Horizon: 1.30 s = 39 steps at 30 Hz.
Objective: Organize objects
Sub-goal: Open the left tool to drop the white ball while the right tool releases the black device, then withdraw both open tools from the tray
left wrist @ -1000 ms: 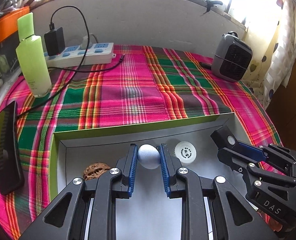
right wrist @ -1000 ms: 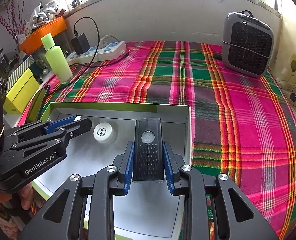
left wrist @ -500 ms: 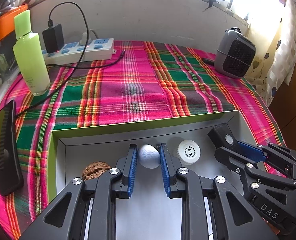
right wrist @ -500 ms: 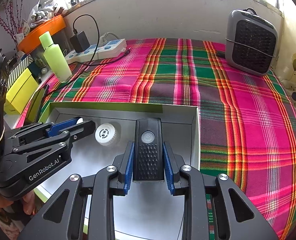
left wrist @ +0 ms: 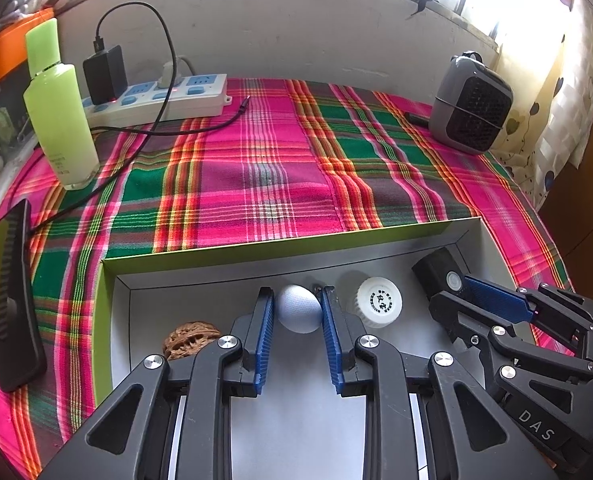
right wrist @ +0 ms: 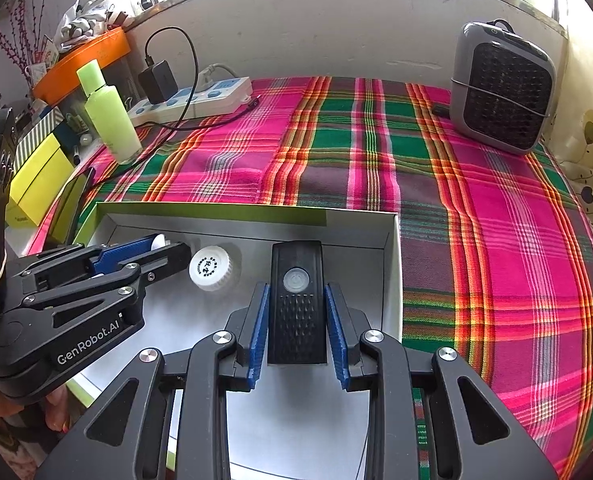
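Note:
A shallow white box with a green rim (left wrist: 280, 243) lies on the plaid cloth; it also shows in the right wrist view (right wrist: 216, 212). My left gripper (left wrist: 297, 304) is shut on a white ball (left wrist: 298, 309) inside the box. My right gripper (right wrist: 296, 300) is shut on a black remote-like device (right wrist: 296, 304) with a round button, held over the box's right part; the device also shows in the left wrist view (left wrist: 436, 270). A white bottle cap (left wrist: 378, 301) and a walnut (left wrist: 190, 338) lie in the box.
A green bottle (left wrist: 58, 108), a power strip with charger and cable (left wrist: 156, 98), and a grey heater (left wrist: 470, 104) stand at the back. A black comb (left wrist: 10, 300) lies at the left. Yellow boxes (right wrist: 36, 176) sit off the left edge.
Both grippers keep their hold. Both views have drawn back slightly, so the box sits a little farther in; the ball, cap and walnut keep their places.

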Motion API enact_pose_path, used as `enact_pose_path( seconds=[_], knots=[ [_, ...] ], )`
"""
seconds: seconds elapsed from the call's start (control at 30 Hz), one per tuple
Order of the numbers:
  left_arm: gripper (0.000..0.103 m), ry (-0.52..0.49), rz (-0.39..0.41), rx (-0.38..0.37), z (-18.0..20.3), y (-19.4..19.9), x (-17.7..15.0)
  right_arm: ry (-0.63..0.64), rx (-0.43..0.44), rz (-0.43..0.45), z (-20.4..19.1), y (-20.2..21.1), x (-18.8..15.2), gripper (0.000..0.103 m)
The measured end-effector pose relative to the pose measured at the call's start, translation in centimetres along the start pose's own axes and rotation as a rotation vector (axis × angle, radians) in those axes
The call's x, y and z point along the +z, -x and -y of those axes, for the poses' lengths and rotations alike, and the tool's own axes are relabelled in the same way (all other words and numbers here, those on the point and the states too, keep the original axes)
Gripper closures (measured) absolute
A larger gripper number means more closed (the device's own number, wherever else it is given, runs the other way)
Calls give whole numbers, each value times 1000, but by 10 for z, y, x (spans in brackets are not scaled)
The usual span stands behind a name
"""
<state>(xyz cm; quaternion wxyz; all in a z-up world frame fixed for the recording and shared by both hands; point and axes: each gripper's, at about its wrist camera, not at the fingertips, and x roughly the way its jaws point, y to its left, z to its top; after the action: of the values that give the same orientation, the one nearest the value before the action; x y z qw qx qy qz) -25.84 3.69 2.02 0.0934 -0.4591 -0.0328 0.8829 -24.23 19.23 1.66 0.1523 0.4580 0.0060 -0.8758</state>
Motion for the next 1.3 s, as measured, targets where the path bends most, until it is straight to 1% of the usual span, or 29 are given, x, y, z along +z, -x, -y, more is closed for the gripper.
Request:
enact_pose_path(
  seconds=[0.13,0.23,0.37,0.5,0.6,0.8,1.2,1.3],
  knots=[
    [68,-7,0,-5,2,0,-1,-2,-3,3,0,1,0,74],
    [66,-4,-1,-5,1,1,-1,-4,-7,6,0,3,-1,70],
    [62,-3,4,8,0,3,-3,-2,-8,10,-1,6,-2,69],
    [61,3,3,-3,-2,6,-5,1,-6,14,-4,8,-4,68],
    [60,3,14,-2,-3,11,-6,2,-3,15,-5,10,-6,55],
    [57,12,22,-5,-4,21,-12,-1,-9,24,-7,17,-9,55],
    [57,21,72,-14,-7,54,-28,-10,-12,59,-13,40,-22,55],
    [57,26,91,-2,-8,64,-35,-11,-8,70,-15,48,-26,55]
  ],
)
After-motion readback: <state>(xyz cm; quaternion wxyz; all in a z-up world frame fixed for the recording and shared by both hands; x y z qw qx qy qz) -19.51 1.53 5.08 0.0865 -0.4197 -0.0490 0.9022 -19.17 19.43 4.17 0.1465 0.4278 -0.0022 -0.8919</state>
